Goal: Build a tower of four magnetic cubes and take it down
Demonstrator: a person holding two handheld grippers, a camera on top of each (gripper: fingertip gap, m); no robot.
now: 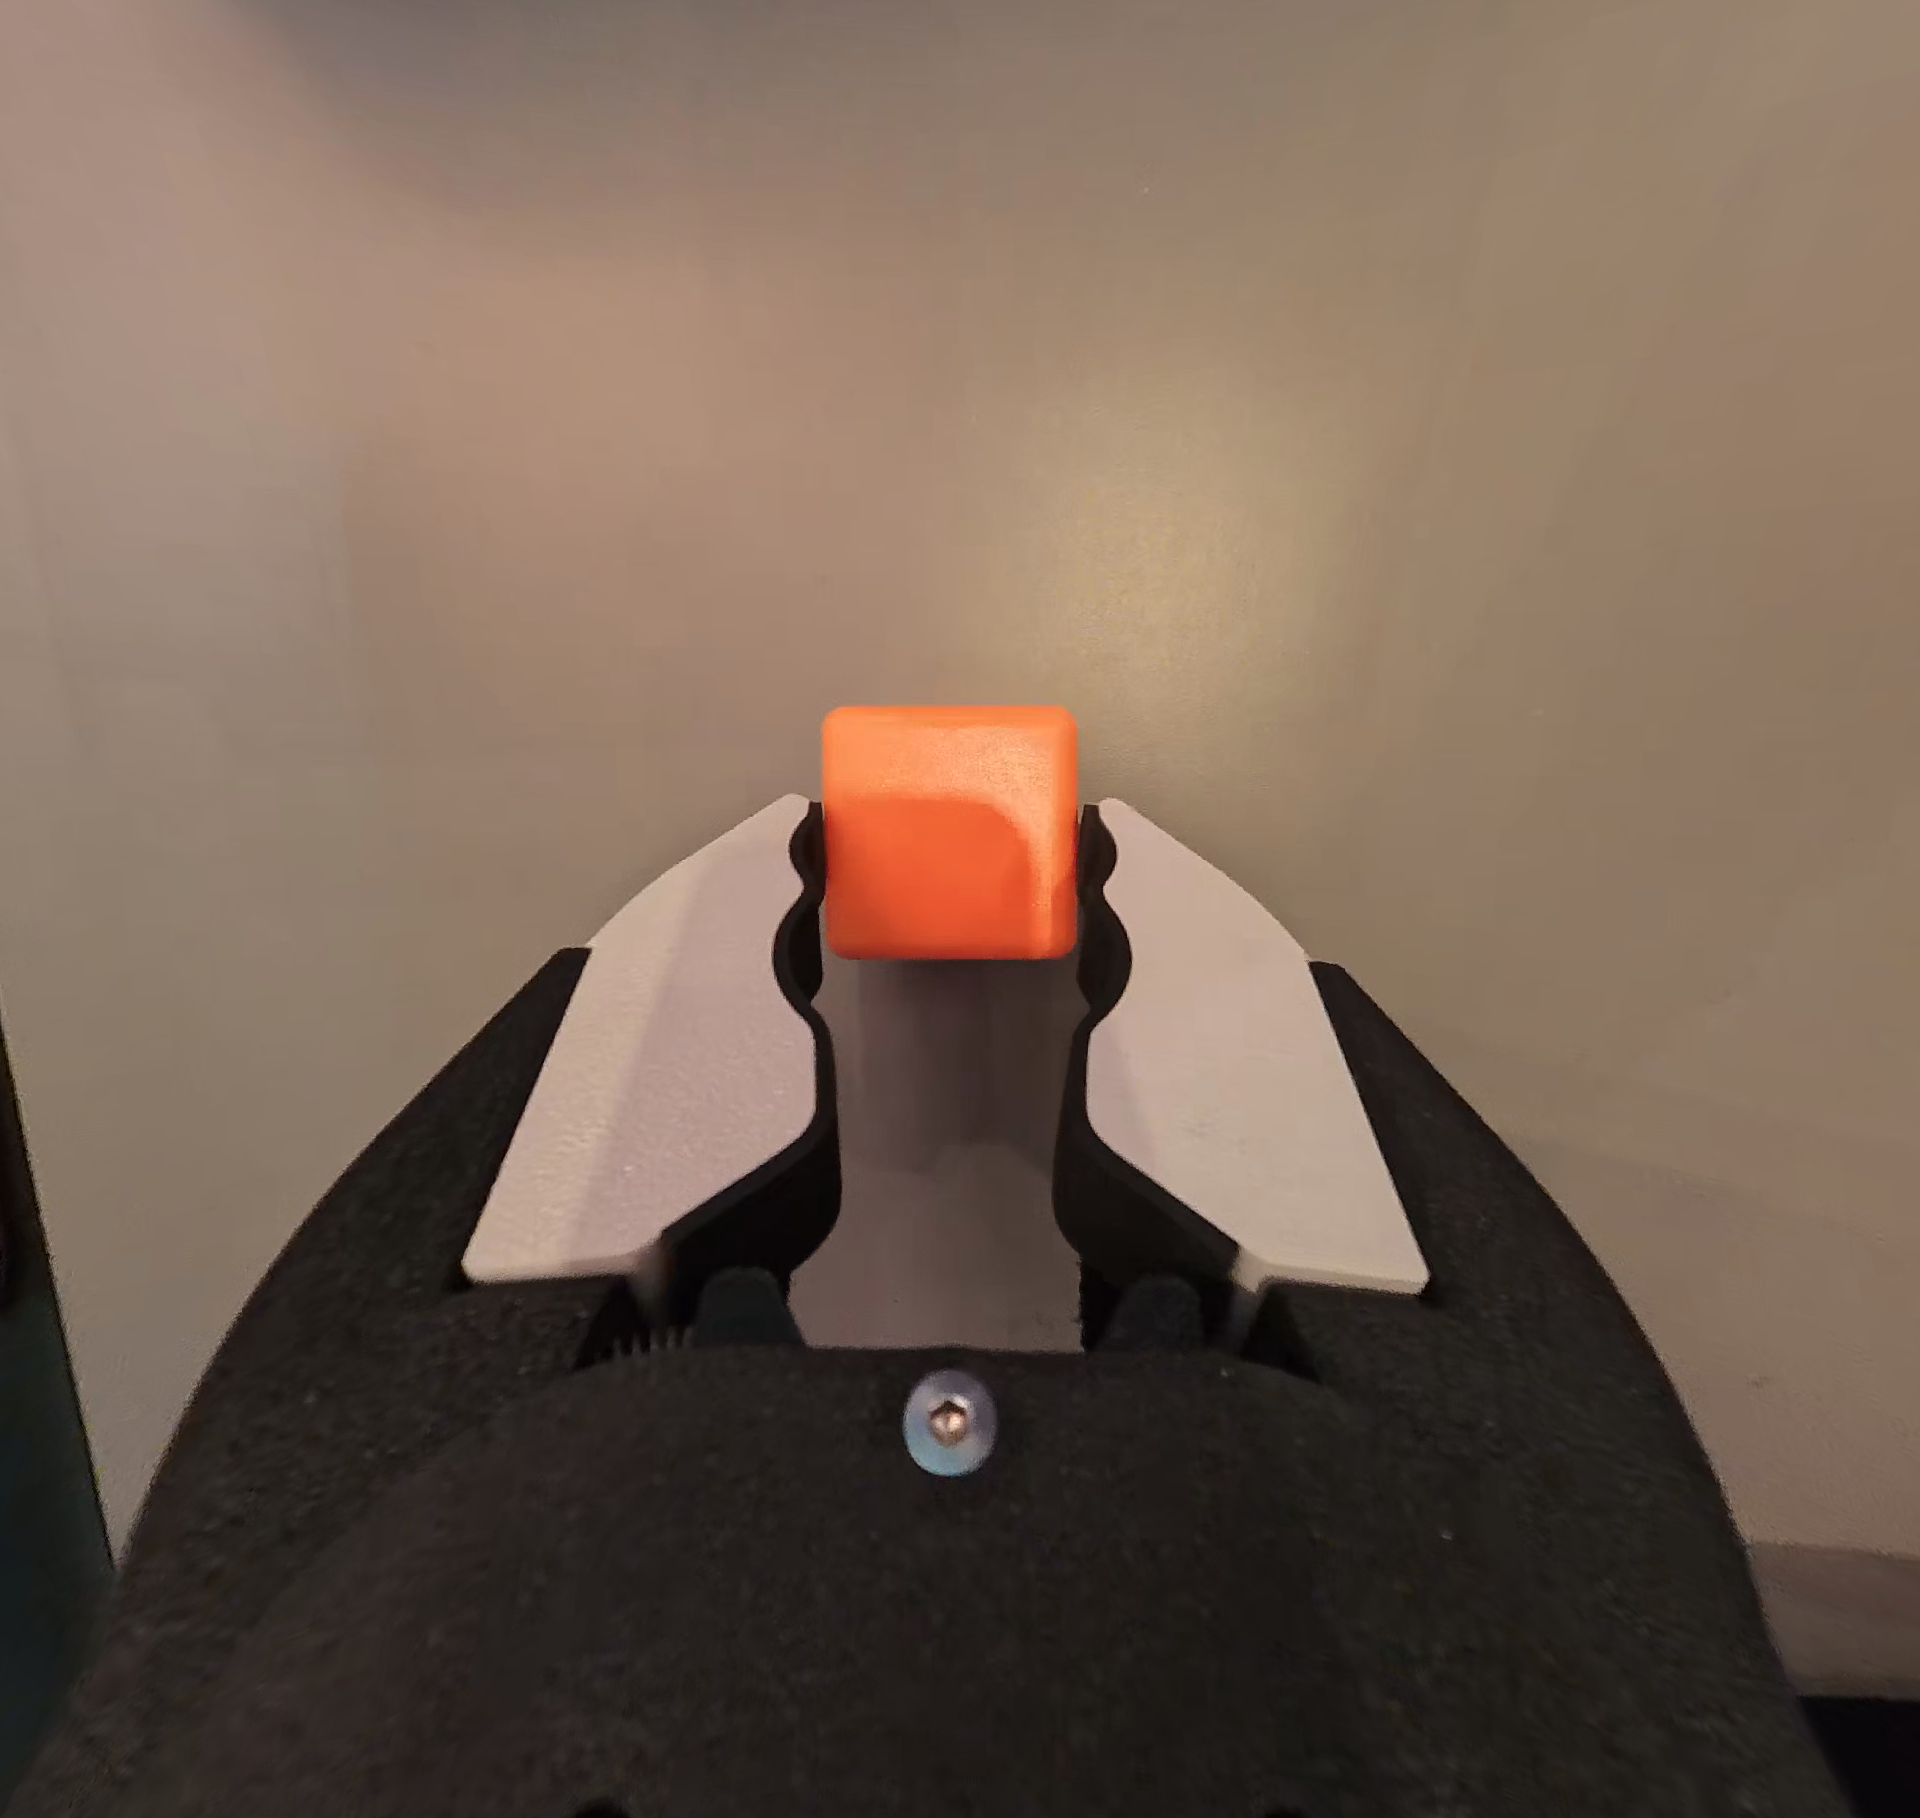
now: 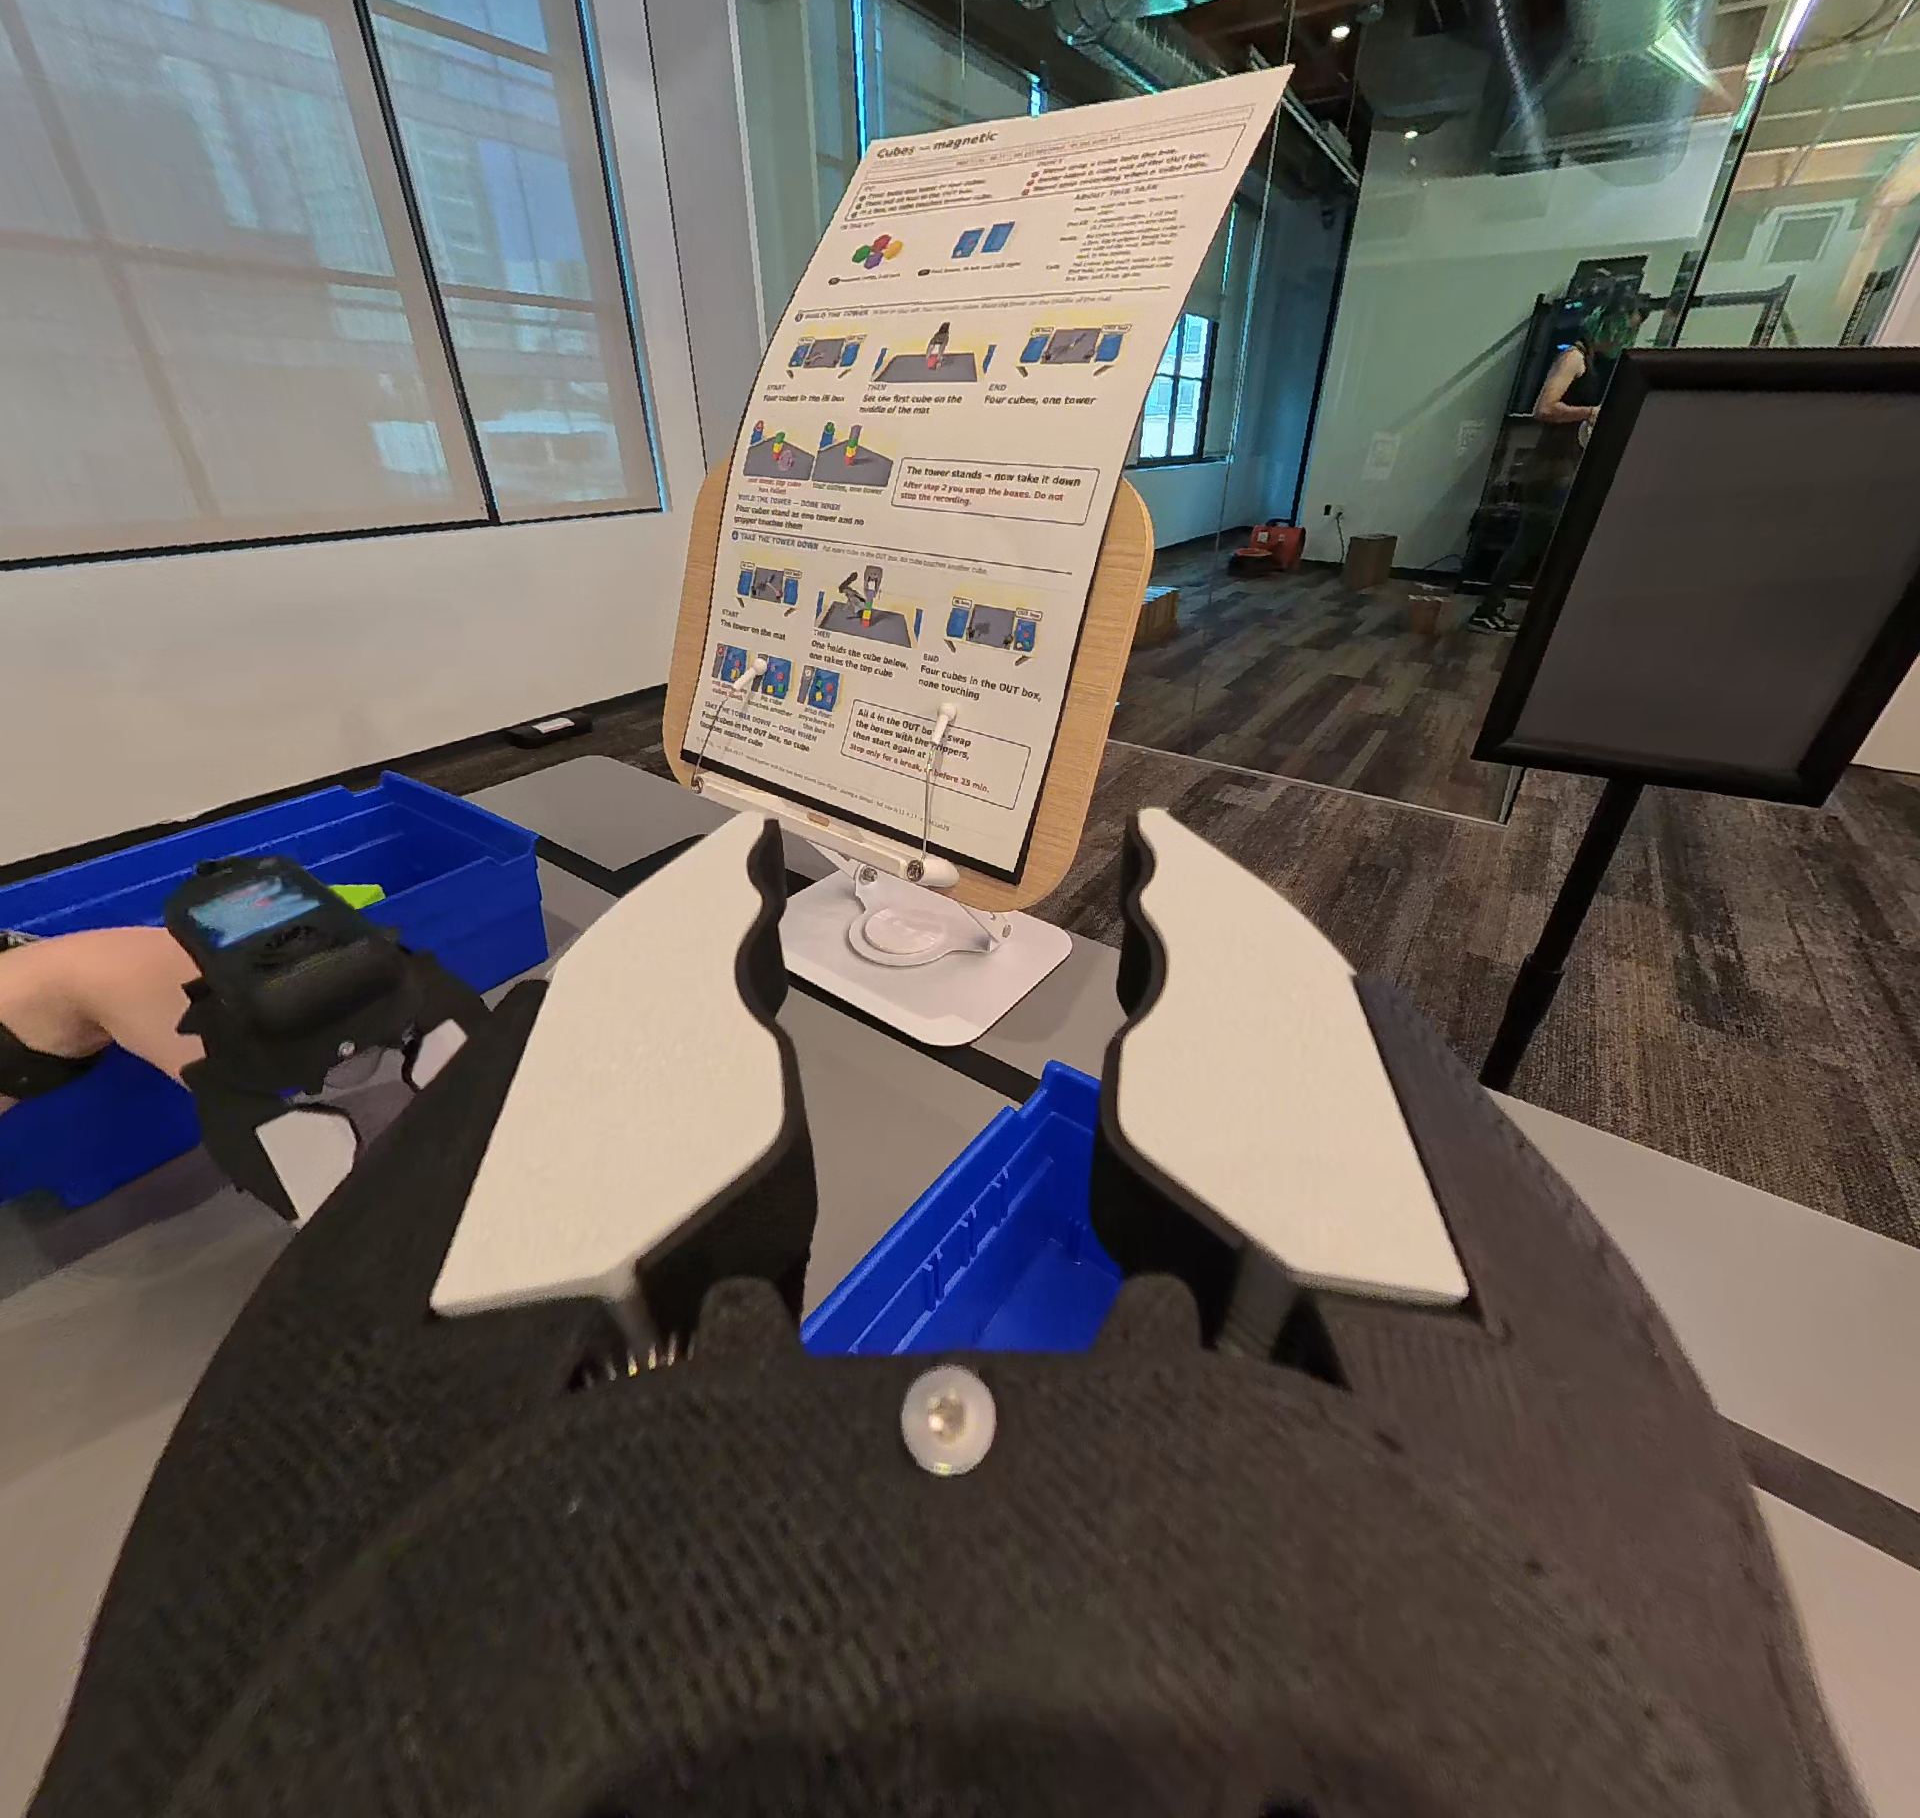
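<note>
One orange cube [image 1: 948, 833] is pinched square between the tips of the left tongs [image 1: 950, 869], held clear above a pale, bare surface with nothing else in the left wrist view. No tower, no second cube visible beneath it, so whether this is the first block going down or one coming off, I can't tell from here.

Over on the right, the right tongs [image 2: 951, 895] hang spread and empty above the bench [image 2: 1714, 1280], with a blue bin [image 2: 987, 1259] just below the gap between them. Across the bench sits a second blue bin [image 2: 416, 864] with something green inside, and the left tongs show in front of it, a hand [image 2: 73, 989] gripping the handle. An instruction sheet [image 2: 966, 480] on its wooden stand [image 2: 1127, 615] faces us from the far edge.

My read: a cube is in transit. Next move calls for a level, steady lowering onto its target, then a clean release so the magnet doesn't drag it askew.
</note>
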